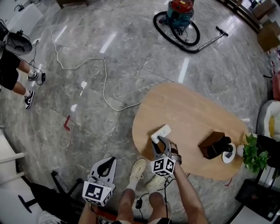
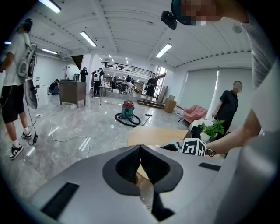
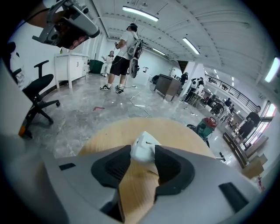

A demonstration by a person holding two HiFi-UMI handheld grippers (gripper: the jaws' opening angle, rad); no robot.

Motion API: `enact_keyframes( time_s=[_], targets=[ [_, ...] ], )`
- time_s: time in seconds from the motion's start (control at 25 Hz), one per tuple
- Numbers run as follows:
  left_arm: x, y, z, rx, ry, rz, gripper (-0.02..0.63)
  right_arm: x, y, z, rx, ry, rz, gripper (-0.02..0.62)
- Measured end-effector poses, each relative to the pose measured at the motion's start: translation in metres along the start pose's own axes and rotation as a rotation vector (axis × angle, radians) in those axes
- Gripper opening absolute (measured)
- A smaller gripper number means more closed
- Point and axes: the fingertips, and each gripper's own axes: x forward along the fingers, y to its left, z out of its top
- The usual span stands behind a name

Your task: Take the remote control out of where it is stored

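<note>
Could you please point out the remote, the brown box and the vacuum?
remote (image 1: 161, 132): head view, middle of its white top face.
brown box (image 1: 211, 145): head view, its top.
vacuum (image 1: 180, 13): head view, its drum.

Long ceiling lights (image 2: 87, 38) make it bright. White glare sits on the floor (image 1: 183, 70) at 12 o'clock. Edges bend and darken.

Right claw (image 1: 162, 144) at a downward slant, jaws apart; left claw (image 1: 106, 162) off to its side, jaws together.
</note>
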Motion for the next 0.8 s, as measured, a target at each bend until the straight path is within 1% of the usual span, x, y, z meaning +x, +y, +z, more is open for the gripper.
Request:
enact_keyframes(
  time_s=[0.16,0.4,0.8],
  targets=[
    [-0.005,0.008,-0.005,-0.007,0.003,0.015,0.006,0.008,0.009,-0.011,0.04,0.038,0.025,0.156],
    [-0.012,0.015,-0.011,-0.018,0.007,0.03,0.006,0.016,0.016,-0.026,0.04,0.069,0.026,0.156],
    [-0.016,0.014,-0.015,-0.024,0.005,0.036,0.006,0.015,0.014,-0.019,0.065,0.055,0.019,0.156]
  ],
)
